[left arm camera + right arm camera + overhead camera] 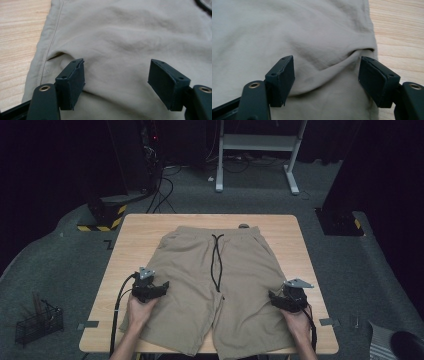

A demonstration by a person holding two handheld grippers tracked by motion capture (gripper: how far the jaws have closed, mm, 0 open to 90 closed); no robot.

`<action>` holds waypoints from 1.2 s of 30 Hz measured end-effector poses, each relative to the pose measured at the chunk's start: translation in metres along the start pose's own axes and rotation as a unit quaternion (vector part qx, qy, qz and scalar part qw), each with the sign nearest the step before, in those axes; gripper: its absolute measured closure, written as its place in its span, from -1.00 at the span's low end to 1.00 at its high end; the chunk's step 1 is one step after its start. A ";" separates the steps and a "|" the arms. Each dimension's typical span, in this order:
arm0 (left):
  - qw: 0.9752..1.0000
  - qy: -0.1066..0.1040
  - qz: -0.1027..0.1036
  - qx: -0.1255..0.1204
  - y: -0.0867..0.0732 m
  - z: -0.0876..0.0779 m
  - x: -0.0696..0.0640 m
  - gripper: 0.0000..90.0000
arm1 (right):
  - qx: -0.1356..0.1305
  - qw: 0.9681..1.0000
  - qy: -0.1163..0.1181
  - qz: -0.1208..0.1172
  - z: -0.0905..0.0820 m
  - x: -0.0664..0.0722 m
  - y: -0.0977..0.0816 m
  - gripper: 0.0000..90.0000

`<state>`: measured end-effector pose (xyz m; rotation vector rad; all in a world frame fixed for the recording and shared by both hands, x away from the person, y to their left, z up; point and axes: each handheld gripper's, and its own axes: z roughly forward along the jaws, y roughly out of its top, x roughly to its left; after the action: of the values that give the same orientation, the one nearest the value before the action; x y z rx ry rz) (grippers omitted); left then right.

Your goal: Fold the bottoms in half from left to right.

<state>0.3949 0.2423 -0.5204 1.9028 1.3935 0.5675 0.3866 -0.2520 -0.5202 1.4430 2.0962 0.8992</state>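
High view: khaki shorts (215,285) lie flat under both grippers' wide-open jaws, one gripper per leg.

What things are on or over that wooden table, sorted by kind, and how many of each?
Khaki shorts: 1
Black drawstring: 1
Handheld grippers: 2, the left gripper and the right gripper, both open over the shorts' legs
Total: 4
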 end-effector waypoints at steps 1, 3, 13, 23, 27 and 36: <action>1.000 -0.001 0.002 0.005 0.002 0.000 -0.001 -0.35 | -0.001 1.000 0.002 -0.004 0.000 0.001 0.001 -0.35; 1.000 -0.005 0.015 0.002 0.008 0.000 -0.003 -0.36 | -0.005 1.000 0.003 -0.020 -0.001 0.006 0.008 -0.34; 1.000 -0.018 0.021 -0.002 0.020 0.004 -0.011 -0.34 | -0.031 0.998 0.024 -0.042 0.006 0.026 0.035 -0.14; 0.999 -0.021 0.031 0.013 0.030 0.017 -0.019 -0.31 | -0.025 0.996 0.052 -0.061 0.028 0.041 0.053 0.32; 0.999 -0.018 0.035 0.029 0.027 0.024 -0.020 -0.30 | -0.009 0.996 0.062 -0.058 0.038 0.043 0.053 0.36; 0.998 -0.014 0.049 0.036 0.023 0.027 -0.026 -0.29 | 0.008 0.996 0.060 -0.063 0.045 0.046 0.048 0.35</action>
<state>0.4202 0.2064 -0.5198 2.0374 1.3240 0.5412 0.4315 -0.1854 -0.5165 1.2771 2.2587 0.9432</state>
